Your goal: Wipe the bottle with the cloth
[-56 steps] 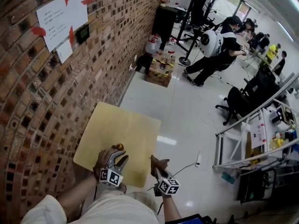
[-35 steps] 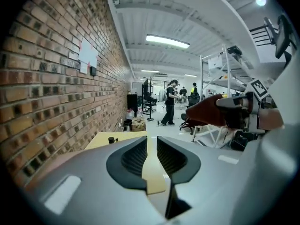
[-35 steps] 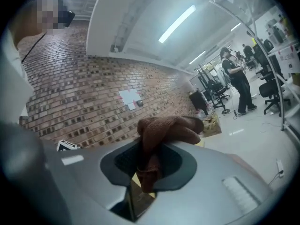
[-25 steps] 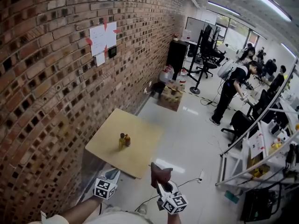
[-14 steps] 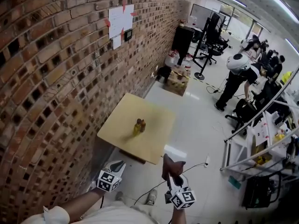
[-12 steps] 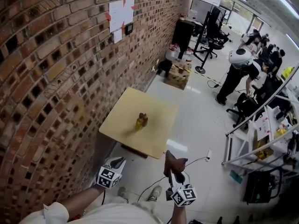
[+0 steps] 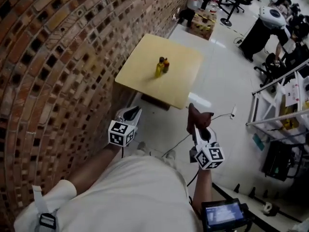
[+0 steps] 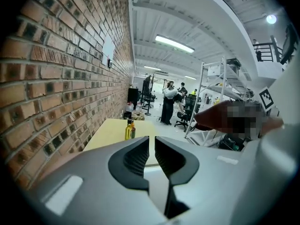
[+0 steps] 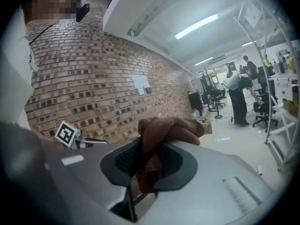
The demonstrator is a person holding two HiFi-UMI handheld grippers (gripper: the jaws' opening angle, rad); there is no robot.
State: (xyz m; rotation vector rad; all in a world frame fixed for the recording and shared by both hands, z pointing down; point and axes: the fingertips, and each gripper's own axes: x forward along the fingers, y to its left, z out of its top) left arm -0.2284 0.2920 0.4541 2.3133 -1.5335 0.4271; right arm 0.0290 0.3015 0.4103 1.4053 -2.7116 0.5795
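Both grippers held out low in front of the body

In the head view the left gripper sits at lower centre-left, on a forearm that runs in from the lower left corner. Its jaws are almost together with nothing between them, and have just been closing. The right gripper sits at lower centre-right, pointing up the frame, clamped on a brown cloth that bunches past its tips.
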